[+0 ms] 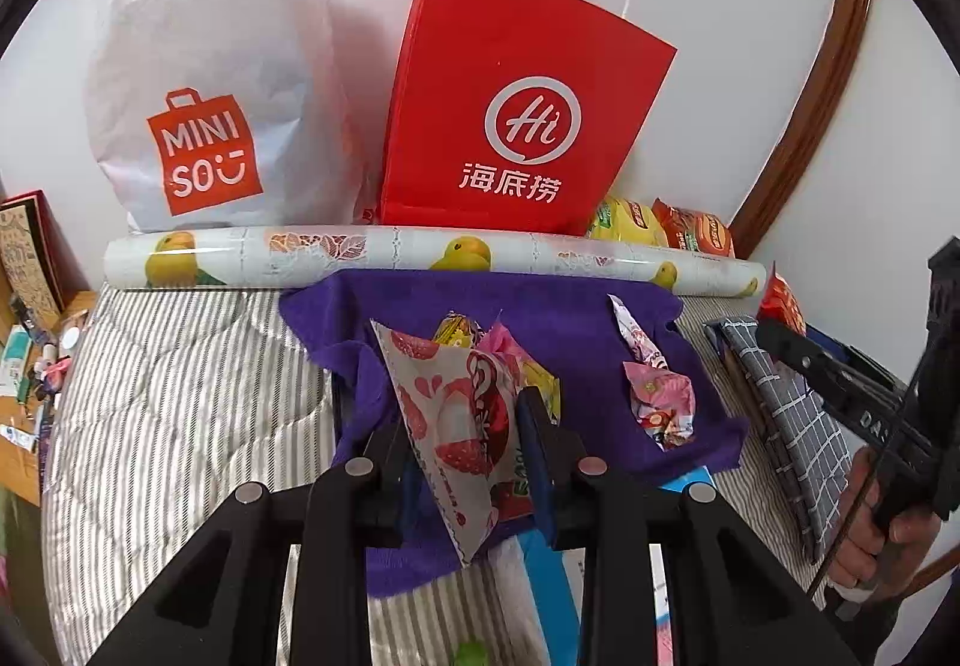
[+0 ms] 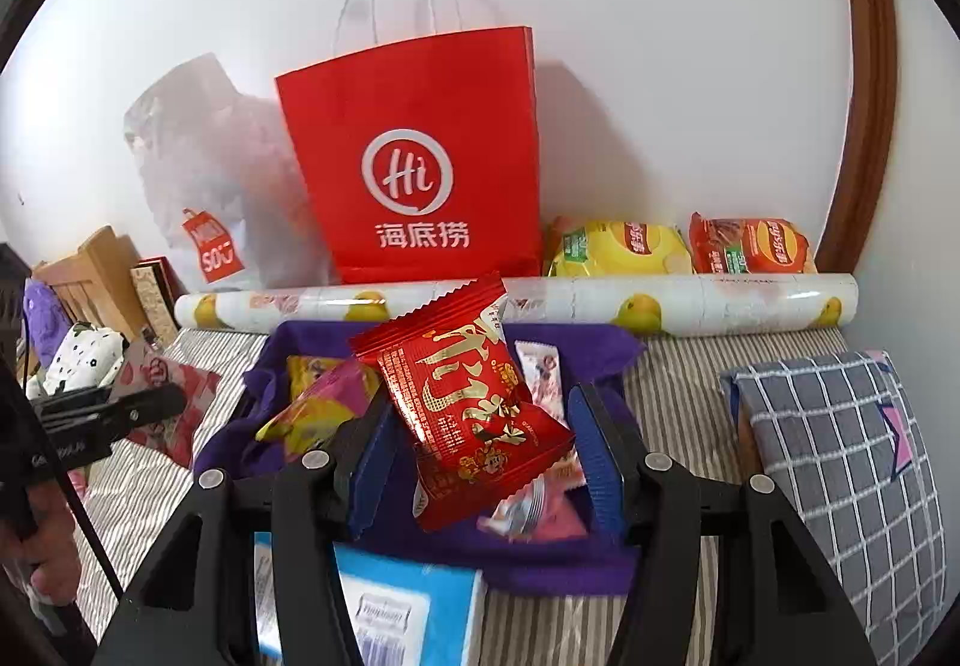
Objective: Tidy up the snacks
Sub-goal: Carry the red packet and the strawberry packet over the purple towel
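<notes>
My left gripper (image 1: 468, 432) is shut on a white snack packet with red strawberry print (image 1: 447, 420), held above a purple cloth (image 1: 540, 306) on the bed. Several small snack packets lie on the cloth, among them a pink one (image 1: 657, 402). In the right wrist view, a red packet with gold lettering (image 2: 468, 396) stands between the blue pads of my right gripper (image 2: 480, 444). The pads look spread wider than the packet, and contact is not clear. Yellow and pink packets (image 2: 318, 396) lie on the purple cloth (image 2: 558, 558) below it.
A red paper bag (image 1: 516, 102) and a white Miniso bag (image 1: 204, 84) lean on the wall behind a lemon-print roll (image 1: 420, 252). Chip bags (image 2: 750, 246) sit at the back right. A checked cushion (image 2: 840, 456) lies right. A blue box (image 2: 408, 606) is in front.
</notes>
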`<action>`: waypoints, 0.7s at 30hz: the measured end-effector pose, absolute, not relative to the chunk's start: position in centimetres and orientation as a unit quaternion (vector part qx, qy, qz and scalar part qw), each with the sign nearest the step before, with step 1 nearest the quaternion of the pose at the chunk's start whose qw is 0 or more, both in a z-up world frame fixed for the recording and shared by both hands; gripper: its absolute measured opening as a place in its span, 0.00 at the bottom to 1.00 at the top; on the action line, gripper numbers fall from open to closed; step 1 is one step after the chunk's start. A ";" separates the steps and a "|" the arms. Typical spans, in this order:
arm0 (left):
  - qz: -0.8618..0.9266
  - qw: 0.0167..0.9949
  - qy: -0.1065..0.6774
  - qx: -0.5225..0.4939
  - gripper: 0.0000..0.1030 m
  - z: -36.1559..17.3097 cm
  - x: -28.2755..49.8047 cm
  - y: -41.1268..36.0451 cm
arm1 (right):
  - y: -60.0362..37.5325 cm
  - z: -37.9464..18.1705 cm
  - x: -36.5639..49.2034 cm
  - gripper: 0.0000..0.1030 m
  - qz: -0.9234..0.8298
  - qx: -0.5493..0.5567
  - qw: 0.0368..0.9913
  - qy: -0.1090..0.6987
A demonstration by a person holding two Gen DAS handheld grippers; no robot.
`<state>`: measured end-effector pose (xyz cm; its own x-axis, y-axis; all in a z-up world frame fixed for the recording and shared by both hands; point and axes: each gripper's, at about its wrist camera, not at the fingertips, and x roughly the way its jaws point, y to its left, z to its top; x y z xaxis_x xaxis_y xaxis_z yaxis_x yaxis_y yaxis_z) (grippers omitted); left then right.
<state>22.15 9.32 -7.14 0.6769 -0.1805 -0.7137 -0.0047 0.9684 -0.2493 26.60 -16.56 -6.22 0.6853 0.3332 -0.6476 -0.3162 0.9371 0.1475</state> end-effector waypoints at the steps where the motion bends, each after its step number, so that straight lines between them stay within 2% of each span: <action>1: -0.050 0.907 0.402 -0.118 0.27 -7.6 22.5 9.5 | -16.6 -6.4 27.1 0.54 0.174 0.012 0.918 0.355; 11: -0.064 0.891 0.432 -0.125 0.27 -11.4 23.9 10.4 | -18.3 -11.4 30.7 0.54 0.159 0.052 0.910 0.378; 21: -0.064 0.883 0.442 -0.142 0.27 -12.9 23.9 10.9 | -19.1 -14.2 31.9 0.54 0.141 0.060 0.904 0.400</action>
<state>23.90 10.94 -12.87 0.6010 -0.2379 -0.7630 -0.0124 0.9518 -0.3065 31.90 -19.09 -14.18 0.6405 0.3027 -0.7058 -0.2065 0.9531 0.2213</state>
